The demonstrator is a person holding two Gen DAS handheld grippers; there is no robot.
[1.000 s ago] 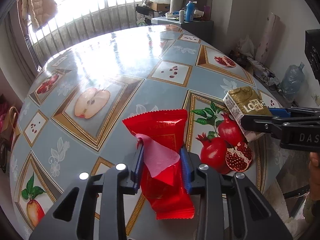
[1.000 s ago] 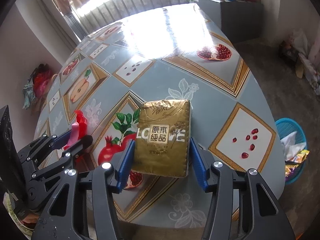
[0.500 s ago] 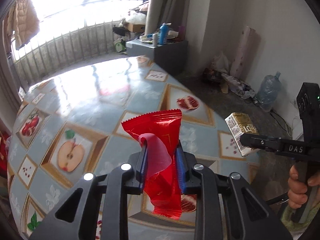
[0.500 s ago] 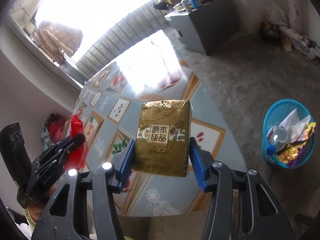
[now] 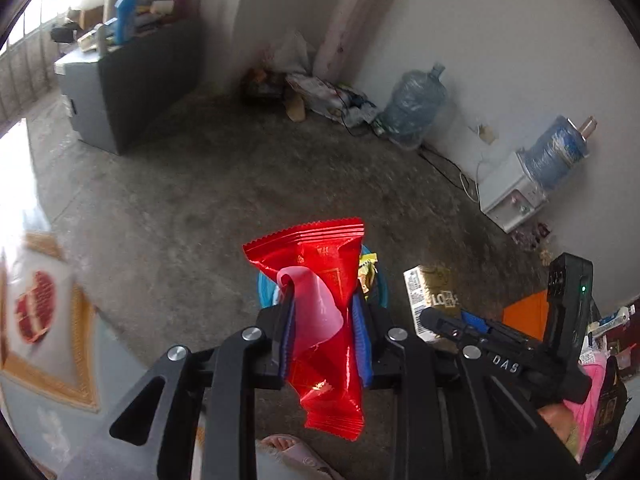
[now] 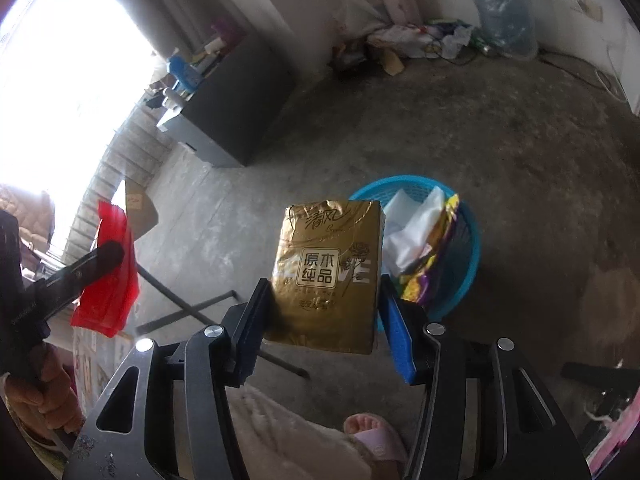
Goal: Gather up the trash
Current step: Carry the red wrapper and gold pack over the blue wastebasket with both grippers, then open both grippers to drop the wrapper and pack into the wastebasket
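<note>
Left gripper [image 5: 323,320]: I have it pitched down, jaws clamped on the red wrapper [image 5: 320,280].
Right gripper [image 6: 324,312]: pitched down just right of the left gripper, clamping the gold pack [image 6: 326,272].

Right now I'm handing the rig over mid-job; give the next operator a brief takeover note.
Left tool: shut on the red wrapper, in the air in front of the blue basket.
Right tool: shut on the gold tissue pack, beside the basket.
Done: both items picked up and held near the basket, which already holds other trash.
Left: release both into the basket.
</note>
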